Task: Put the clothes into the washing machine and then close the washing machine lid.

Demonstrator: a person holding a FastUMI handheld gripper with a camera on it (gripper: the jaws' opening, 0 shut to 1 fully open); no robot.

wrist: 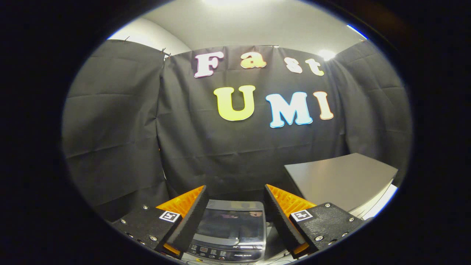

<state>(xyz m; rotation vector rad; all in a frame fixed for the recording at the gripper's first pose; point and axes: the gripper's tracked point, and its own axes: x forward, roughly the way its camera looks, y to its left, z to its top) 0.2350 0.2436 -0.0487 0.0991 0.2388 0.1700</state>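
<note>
A small top-loading washing machine [231, 230] stands below and between my fingers, its dark glossy lid lying flat and shut, with a control panel of buttons along its near edge. My gripper [234, 198] hovers above it, open, with a wide gap and nothing held between the fingers. No clothes can be made out around the machine.
A grey table top [338, 180] stands to the right of the washing machine, just beyond my right finger. Black cloth walls close in the booth behind and to the left. A pale surface shows under the table's right edge.
</note>
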